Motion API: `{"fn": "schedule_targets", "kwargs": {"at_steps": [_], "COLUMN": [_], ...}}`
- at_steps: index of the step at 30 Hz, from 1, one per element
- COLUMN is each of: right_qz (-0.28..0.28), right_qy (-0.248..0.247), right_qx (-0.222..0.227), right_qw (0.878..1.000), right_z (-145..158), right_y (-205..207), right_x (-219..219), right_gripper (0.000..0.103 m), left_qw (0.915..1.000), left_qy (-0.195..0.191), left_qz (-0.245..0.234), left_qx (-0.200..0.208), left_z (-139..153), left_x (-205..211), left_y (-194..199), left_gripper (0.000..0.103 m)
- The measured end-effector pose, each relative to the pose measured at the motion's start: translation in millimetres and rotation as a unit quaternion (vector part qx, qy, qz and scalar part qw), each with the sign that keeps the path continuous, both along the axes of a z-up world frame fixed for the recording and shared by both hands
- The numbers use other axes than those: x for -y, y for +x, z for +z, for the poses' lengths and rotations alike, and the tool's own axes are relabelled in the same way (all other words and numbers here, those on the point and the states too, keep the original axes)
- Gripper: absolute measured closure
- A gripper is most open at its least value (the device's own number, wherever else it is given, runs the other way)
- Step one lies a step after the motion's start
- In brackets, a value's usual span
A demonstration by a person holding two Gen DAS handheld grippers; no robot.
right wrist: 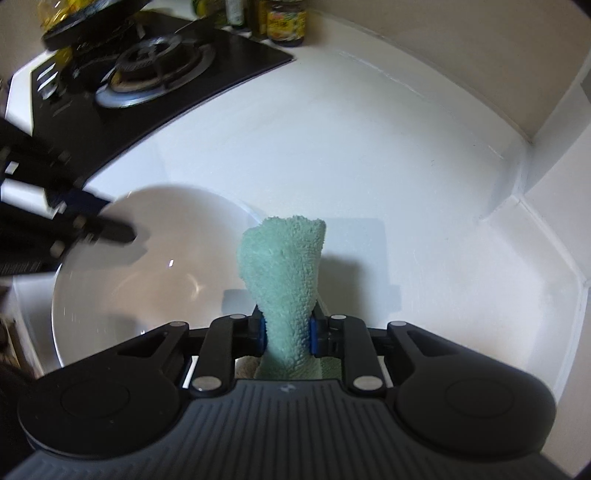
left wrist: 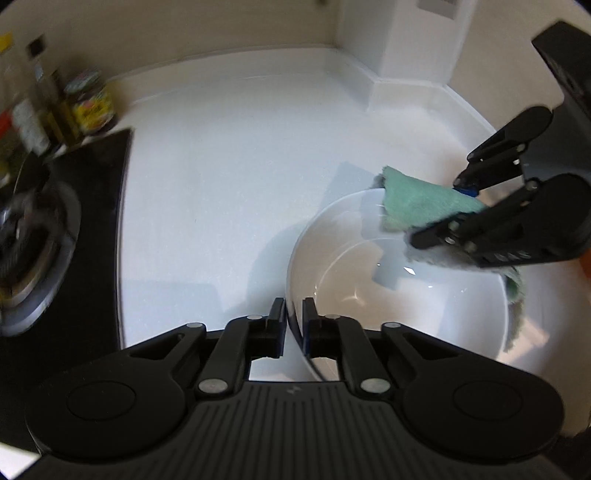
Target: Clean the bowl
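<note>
Through my left wrist camera, my left claw [left wrist: 294, 325] is clamped on the near rim of the one bowl [left wrist: 369, 273], a smooth, glossy white round bowl standing on the matte white counter [left wrist: 229, 177]; one pad sits outside the thin wall and the other inside it. Across the bowl from that grip, my right claw [left wrist: 439, 218] hangs over the far rim with a single fluffy mint-green cloth [left wrist: 413, 203] pinched between its black fingers, and a greyish edge of the cloth trails down along the right-hand rim. To the left of the bowl lies a flat black glass hob [left wrist: 92, 221] with one round metal burner [left wrist: 33, 236], blurred, and behind it a blurred cluster of bottles and one yellow-labelled jar [left wrist: 90, 101]. Through my right wrist camera, my right claw [right wrist: 287, 332] is closed on the cloth [right wrist: 284, 266], whose looped terry pile stands up in a soft column between the two blue pads. The bowl [right wrist: 155, 266] sits just left of the cloth, its shiny inside catching small highlights. My left claw [right wrist: 110, 230] reaches onto the bowl's left rim, dark and blurred. Beyond the bowl, the hob [right wrist: 207, 70] shows one ringed burner [right wrist: 155, 70], and the jar [right wrist: 286, 22] stands among dark bottles at its far corner.
</note>
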State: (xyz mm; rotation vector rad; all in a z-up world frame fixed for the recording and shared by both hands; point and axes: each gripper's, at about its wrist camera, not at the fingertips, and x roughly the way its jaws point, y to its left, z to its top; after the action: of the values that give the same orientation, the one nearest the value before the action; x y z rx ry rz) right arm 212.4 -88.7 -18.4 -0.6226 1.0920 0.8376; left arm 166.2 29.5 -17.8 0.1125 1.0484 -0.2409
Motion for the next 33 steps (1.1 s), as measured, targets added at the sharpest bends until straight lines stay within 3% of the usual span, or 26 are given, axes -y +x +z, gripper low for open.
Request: {"fn": "schedule_targets", "kwargs": {"at_steps": [5,10,14,19,24,26,29,33], "right_qz": [0.059,0.098,0.11,0.067,0.007,-0.012,0.006,0.067], "right_qy": [-0.043,-0.061,-0.067,-0.033,-0.005,-0.001,-0.019,-0.036], "right_qx": [-0.026,0.027,0.042,0.028,0.024,0.026,0.03,-0.007], "right_qw": [0.997,0.993,0.991,0.997,1.0,1.0,0.999,0.997], "right_z": [2,6,2,3,3,4,5,2], "right_y": [1,9,11,15,11,7,-6,-13], "right_x": [-6,-29,-44,-32,-19,-15,-12,-9], "right_gripper": [0.082,0.083,0.083,0.084,0.084,0.084,0.084,0.082], "left_qw": [0.992,0.9786,0.984,0.999,0.9993,0.9996,0.9998,0.9948], "left_qy": [0.052,0.088,0.069,0.013,-0.027,-0.02,0.002,0.026], "left_qz": [-0.115,-0.186,-0.164,-0.043,0.026,0.019,-0.02,-0.098], "left_qx": [0.007,0.006,0.004,0.0,0.004,0.004,0.005,0.005], "left_z": [0,1,0,1,-3,-4,-5,-7], "left_x": [13,24,20,3,-4,-4,-2,4], "left_y": [13,28,34,16,-6,-3,7,18], "left_gripper": [0.094,0.093,0.094,0.093,0.093,0.094,0.097,0.096]}}
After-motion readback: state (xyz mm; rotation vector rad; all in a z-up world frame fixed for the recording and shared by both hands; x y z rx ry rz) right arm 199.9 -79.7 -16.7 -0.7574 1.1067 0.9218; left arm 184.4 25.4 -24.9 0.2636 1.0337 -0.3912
